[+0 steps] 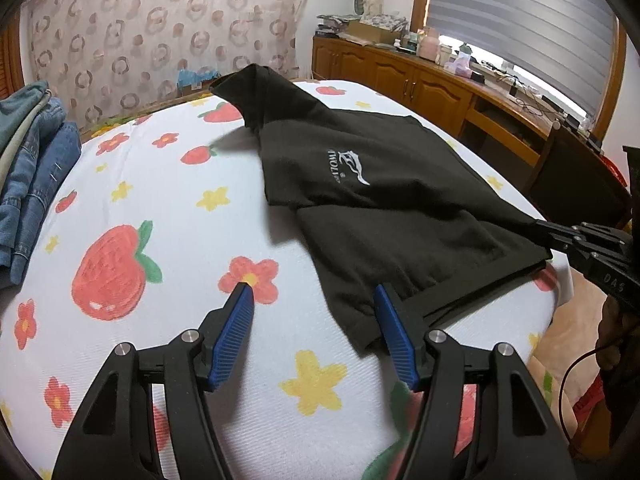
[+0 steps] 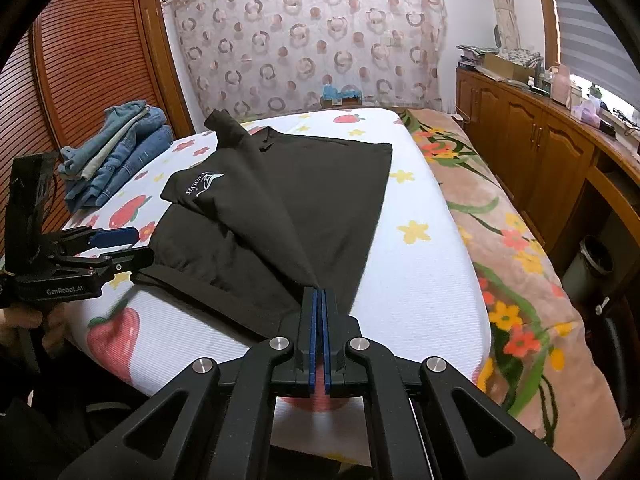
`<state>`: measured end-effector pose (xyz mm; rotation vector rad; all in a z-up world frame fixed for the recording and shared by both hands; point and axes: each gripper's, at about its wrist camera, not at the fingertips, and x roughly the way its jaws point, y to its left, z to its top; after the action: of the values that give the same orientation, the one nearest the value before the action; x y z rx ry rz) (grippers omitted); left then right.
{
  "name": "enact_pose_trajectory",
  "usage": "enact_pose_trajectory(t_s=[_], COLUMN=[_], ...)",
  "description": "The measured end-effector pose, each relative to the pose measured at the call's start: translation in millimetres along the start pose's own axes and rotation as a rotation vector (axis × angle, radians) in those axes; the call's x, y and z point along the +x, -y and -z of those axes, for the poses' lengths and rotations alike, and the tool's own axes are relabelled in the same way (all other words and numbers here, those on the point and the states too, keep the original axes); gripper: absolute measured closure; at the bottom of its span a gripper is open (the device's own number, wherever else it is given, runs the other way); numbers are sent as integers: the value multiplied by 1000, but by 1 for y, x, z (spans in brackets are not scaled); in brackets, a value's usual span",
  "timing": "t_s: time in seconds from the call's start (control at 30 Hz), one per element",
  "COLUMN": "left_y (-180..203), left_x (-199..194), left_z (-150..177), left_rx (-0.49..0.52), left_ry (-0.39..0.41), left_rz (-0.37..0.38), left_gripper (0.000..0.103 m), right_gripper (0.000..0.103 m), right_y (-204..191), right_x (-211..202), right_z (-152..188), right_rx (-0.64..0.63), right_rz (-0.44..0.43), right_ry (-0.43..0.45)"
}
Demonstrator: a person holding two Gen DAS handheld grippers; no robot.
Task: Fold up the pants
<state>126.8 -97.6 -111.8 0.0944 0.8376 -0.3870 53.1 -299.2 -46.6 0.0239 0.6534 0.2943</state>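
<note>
The black pants point(image 1: 384, 184) lie partly folded across the middle of the bed point(image 1: 168, 208), over its white cover printed with strawberries and flowers, a white logo facing up. In the left wrist view, the left gripper point(image 1: 314, 296) sits at the lower centre with its blue-padded jaws spread apart; one pad rests over the near hem of the pants, the other over bare cover. The right gripper point(image 2: 319, 296), at the lower centre of its own view, has its jaws pressed together on a corner of the pants, the cloth rising taut toward them. A stack of jeans point(image 2: 116, 156) sits at the left of that frame.
</note>
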Motion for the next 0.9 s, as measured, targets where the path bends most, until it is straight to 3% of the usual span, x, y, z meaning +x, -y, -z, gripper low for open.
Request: enact_pose_trajectory(t_s=[0.3,0.47,0.63,0.9], left_y=[-8,-14,-20,-36], left_x=[-10,-24,-34,-42], left_z=[-4,-8,-10,-9], left_rx=[-26,-36,-35,-47], left_ry=[5,40,62,86], left_rz=[10,-3,-31,-64], left_gripper=[38,38,38,38], right_gripper=[91,76,68,67], right_y=[-3,-9,-18,-40], right_x=[-6,-9,-6,19], right_z=[-10,-19,-28,-46], right_rx=[-14,-39,-69,-135], right_rz=[53,61,30,-76], right_ry=[5,27,40,17])
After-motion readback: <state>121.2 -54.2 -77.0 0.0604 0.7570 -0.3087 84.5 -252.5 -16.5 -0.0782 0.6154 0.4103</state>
